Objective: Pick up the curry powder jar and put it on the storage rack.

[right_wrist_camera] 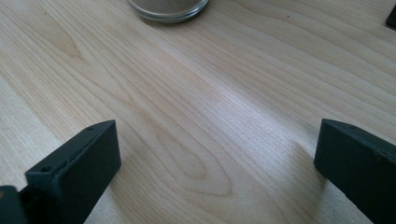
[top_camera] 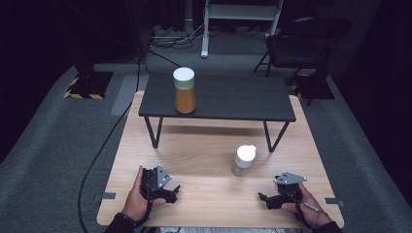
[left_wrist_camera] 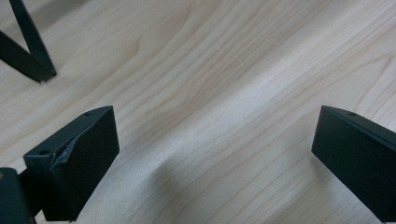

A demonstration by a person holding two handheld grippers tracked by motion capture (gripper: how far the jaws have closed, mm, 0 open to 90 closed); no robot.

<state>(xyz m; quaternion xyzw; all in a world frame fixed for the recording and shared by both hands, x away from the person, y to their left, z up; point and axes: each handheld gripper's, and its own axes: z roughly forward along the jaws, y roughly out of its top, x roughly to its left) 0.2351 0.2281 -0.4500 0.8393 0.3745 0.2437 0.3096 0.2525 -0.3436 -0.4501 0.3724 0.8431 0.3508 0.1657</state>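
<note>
Pale wood worktop (top_camera: 204, 145) with both tongs resting low near its front edge. The left tongs (top_camera: 174, 191) sit wide apart with nothing between them, same for the right tongs (top_camera: 263, 197). The small white-capped jar (top_camera: 244, 160) stands just ahead of the right tongs, a bit toward the middle. In the right gripper view its top is cut off, you just get the glass base (right_wrist_camera: 168, 9) with some tan stuff inside, can't tell what. There's a bare stretch of wood between the two tongs. The orange jar (top_camera: 184, 91) is up on the black shelf (top_camera: 228, 99), well apart, near its left end
</note>
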